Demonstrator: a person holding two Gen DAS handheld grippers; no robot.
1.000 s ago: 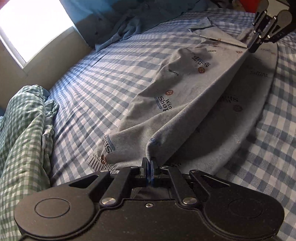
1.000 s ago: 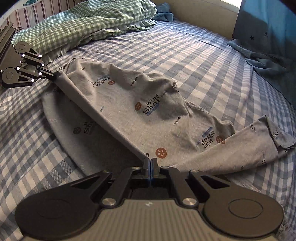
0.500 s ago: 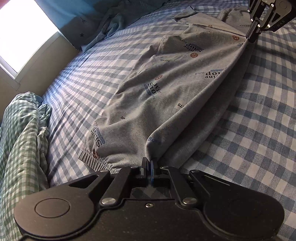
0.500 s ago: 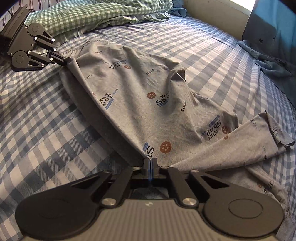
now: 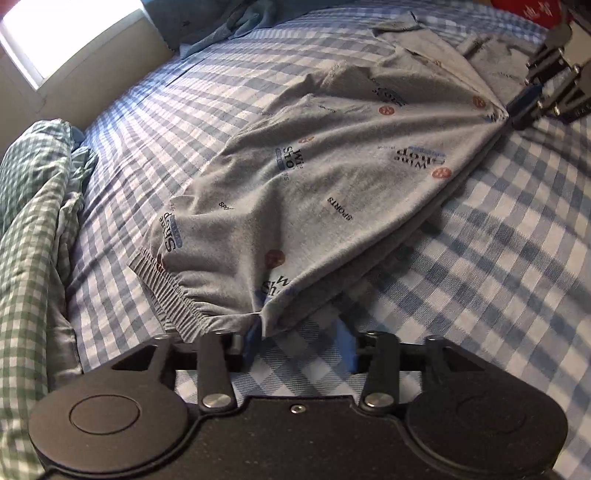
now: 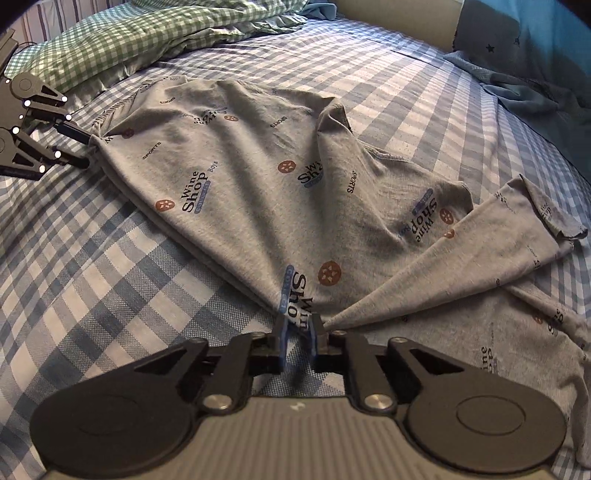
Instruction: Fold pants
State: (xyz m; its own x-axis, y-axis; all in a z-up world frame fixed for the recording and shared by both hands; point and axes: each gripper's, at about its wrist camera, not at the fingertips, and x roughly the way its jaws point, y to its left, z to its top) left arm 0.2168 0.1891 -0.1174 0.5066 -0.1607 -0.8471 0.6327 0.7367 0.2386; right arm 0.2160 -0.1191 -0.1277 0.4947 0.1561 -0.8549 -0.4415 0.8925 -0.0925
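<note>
A pair of grey cotton pants printed with "Wine Shop" and "SPORTS" lettering (image 6: 258, 192) is seen folded lengthwise on a blue-and-white checked bedsheet (image 6: 92, 266). The right gripper (image 6: 297, 332), whose jaws have just been opening, is parted slightly with the fabric edge between its pads. The left gripper (image 6: 86, 149) is spread at the waistband corner. A green-and-white checked quilt (image 6: 147, 33) is bunched beyond.

Grey printed pants (image 6: 258, 192), blue-checked sheet (image 6: 92, 266), green gingham bedding (image 6: 122, 40)
</note>
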